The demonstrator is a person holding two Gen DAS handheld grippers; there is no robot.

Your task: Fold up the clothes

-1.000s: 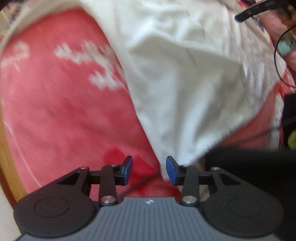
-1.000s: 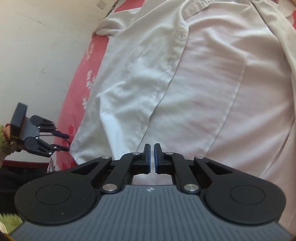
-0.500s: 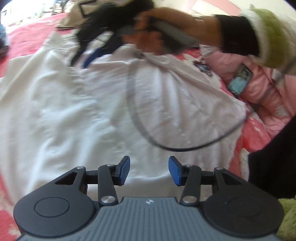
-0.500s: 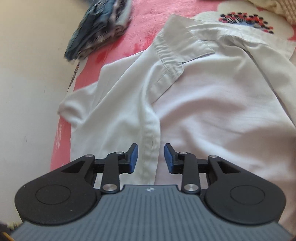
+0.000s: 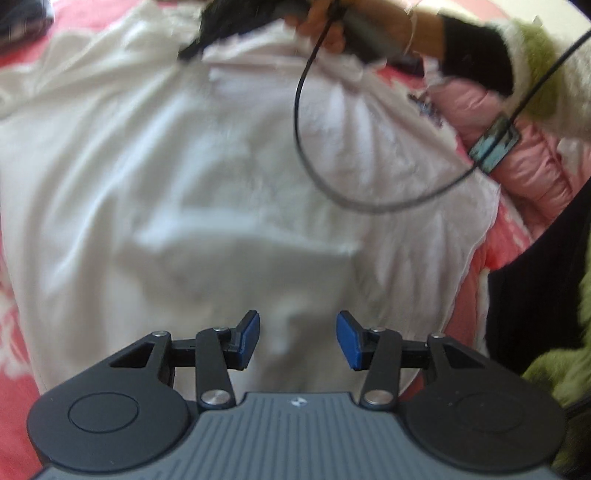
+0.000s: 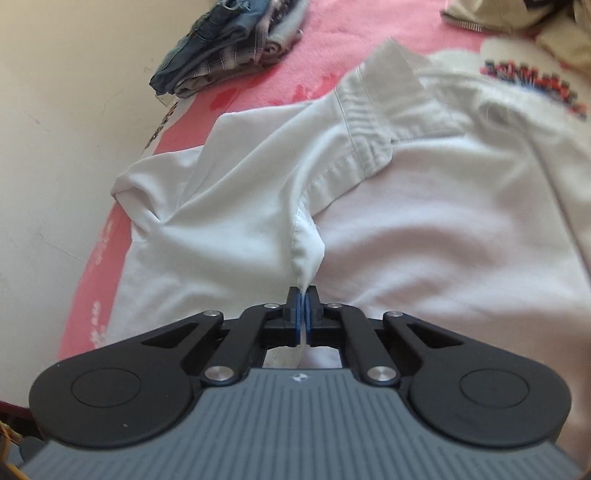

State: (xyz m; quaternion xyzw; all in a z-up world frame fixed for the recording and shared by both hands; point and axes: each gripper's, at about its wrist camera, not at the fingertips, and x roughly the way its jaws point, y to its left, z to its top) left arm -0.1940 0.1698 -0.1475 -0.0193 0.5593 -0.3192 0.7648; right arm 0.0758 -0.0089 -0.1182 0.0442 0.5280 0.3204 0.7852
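Observation:
A white collared shirt (image 6: 443,221) lies spread on a pink blanket (image 6: 332,44), its collar (image 6: 388,122) toward the far side. My right gripper (image 6: 303,314) is shut on a pinch of the shirt's front edge below the collar, and the cloth rises in a small peak from the pads. My left gripper (image 5: 298,339) hovers open over the shirt's (image 5: 221,184) lower body with nothing between its blue pads. At the top of the left wrist view, a person's hand (image 5: 325,26) holds the blurred right gripper at the shirt's far end.
A folded pile of plaid and denim clothes (image 6: 229,48) sits at the far left by the wall (image 6: 55,147). A pink padded jacket (image 5: 524,177) lies to the right. A black cable (image 5: 306,147) loops over the shirt. A white garment with a printed emblem (image 6: 535,81) lies beyond the collar.
My right gripper opened, then shut on the shirt's front edge. My left gripper swung from the shirt's corner over the blanket to above its body.

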